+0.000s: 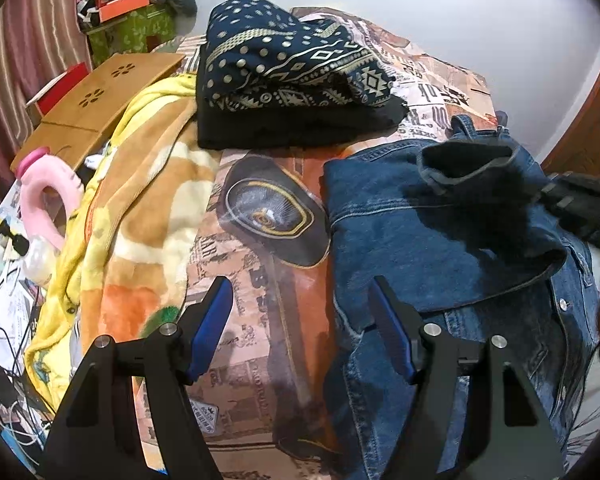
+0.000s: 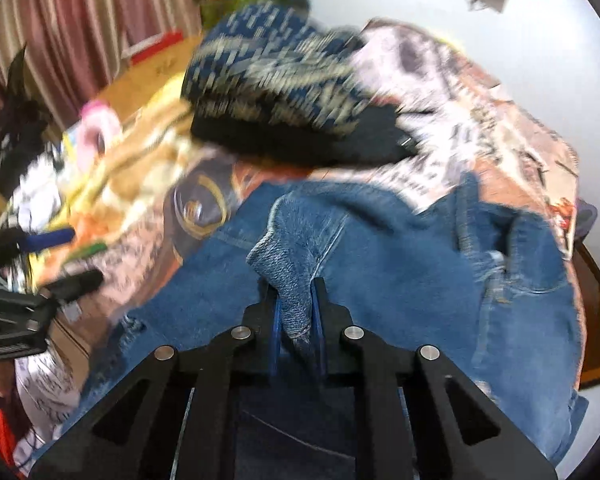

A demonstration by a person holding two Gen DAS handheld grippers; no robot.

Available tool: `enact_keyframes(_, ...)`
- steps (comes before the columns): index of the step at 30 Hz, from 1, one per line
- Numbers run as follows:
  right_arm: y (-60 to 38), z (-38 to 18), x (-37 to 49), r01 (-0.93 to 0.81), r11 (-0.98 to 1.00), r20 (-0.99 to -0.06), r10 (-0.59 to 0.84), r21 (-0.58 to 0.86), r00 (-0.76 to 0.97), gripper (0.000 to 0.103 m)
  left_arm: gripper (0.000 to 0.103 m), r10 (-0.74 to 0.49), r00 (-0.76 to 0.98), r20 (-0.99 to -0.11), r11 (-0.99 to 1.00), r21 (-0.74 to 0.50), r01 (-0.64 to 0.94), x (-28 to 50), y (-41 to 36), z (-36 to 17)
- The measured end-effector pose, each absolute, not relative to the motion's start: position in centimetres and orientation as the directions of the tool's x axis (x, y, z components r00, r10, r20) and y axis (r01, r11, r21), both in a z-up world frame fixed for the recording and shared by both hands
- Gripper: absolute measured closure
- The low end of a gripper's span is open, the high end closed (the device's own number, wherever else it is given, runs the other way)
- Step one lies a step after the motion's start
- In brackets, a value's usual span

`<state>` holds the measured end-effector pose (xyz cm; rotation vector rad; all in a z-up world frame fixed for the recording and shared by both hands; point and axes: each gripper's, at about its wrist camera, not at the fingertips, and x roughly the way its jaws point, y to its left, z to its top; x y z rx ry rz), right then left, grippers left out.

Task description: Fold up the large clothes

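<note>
A blue denim jacket (image 1: 440, 240) lies on the printed bedspread (image 1: 268, 280), at the right in the left wrist view. My left gripper (image 1: 300, 320) is open and empty, low over the bedspread at the jacket's left edge. My right gripper (image 2: 296, 308) is shut on a fold of the denim jacket (image 2: 380, 264) and holds it lifted; the right wrist view is motion-blurred. The right gripper shows as a dark shape (image 1: 584, 204) at the right edge of the left wrist view, with a lifted sleeve beside it.
A folded navy patterned garment (image 1: 288, 64) sits on a black one (image 1: 300, 128) at the back of the bed. A yellow-orange blanket (image 1: 140, 208) lies at left, with a wooden lap table (image 1: 96, 104), a pink neck pillow (image 1: 48, 196) and cables beyond.
</note>
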<state>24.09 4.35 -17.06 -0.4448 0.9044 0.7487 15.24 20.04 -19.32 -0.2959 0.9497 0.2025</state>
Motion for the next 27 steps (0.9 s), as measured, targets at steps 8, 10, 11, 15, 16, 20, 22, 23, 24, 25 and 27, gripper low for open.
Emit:
enact_keyframes(8, -2.2, -9.8, 25.5, -0.627, 0.779, -0.69, 0.463, 0.016, 0.557, 0.091, 0.034, 0.024, 0.603, -0.798, 0.954, -0.161, -0.252, 16.9, 18.2, -17.7)
enact_keyframes(10, -4.3, -8.2, 25.8, -0.591, 0.806, -0.655, 0.465, 0.034, 0.596, 0.091, 0.034, 0.014, 0.609, -0.793, 0.957, -0.166, -0.238, 17.4, 17.5, -17.4)
enact_keyframes(11, -4.9, -7.9, 25.9, -0.58, 0.814, -0.644, 0.463, 0.038, 0.608, 0.092, 0.034, 0.008, 0.612, -0.791, 0.958, -0.168, -0.23, 17.6, 17.3, -17.3)
enact_keyframes(15, -8.5, -6.4, 26.2, -0.512, 0.856, -0.597, 0.446, 0.067, 0.667, 0.092, 0.034, -0.009, 0.621, -0.783, 0.968, -0.164, -0.193, 18.4, 15.8, -16.8)
enact_keyframes(16, -9.1, -6.4, 26.3, -0.497, 0.864, -0.592, 0.44, 0.075, 0.675, 0.092, 0.034, -0.012, 0.622, -0.783, 0.97, -0.159, -0.182, 18.6, 15.3, -16.7)
enact_keyframes(20, -12.1, -7.5, 26.9, -0.434, 0.89, -0.609, 0.422, 0.139, 0.672, 0.092, 0.034, -0.028, 0.618, -0.786, 0.974, -0.16, -0.159, 19.3, 14.1, -16.6)
enact_keyframes(22, -13.2, -8.8, 27.3, -0.4, 0.902, -0.632, 0.405, 0.159, 0.661, 0.092, 0.034, -0.036, 0.617, -0.786, 0.975, -0.163, -0.151, 19.4, 13.7, -16.6)
enact_keyframes(23, -13.9, -9.6, 27.4, -0.382, 0.909, -0.643, 0.394, 0.167, 0.656, 0.092, 0.034, -0.037, 0.617, -0.786, 0.976, -0.162, -0.147, 19.4, 13.5, -16.6)
enact_keyframes(24, -14.4, -10.2, 27.4, -0.366, 0.914, -0.654, 0.387, 0.177, 0.65, 0.092, 0.034, -0.038, 0.617, -0.786, 0.977, -0.16, -0.144, 19.5, 13.3, -16.6)
enact_keyframes(25, -15.0, -11.1, 27.5, -0.345, 0.919, -0.667, 0.378, 0.19, 0.642, 0.092, 0.034, -0.038, 0.615, -0.787, 0.978, -0.156, -0.14, 19.5, 13.1, -16.6)
enact_keyframes(27, -16.5, -12.3, 27.5, -0.306, 0.928, -0.686, 0.365, 0.213, 0.629, 0.092, 0.034, -0.037, 0.611, -0.791, 0.98, -0.15, -0.134, 19.7, 12.9, -16.7)
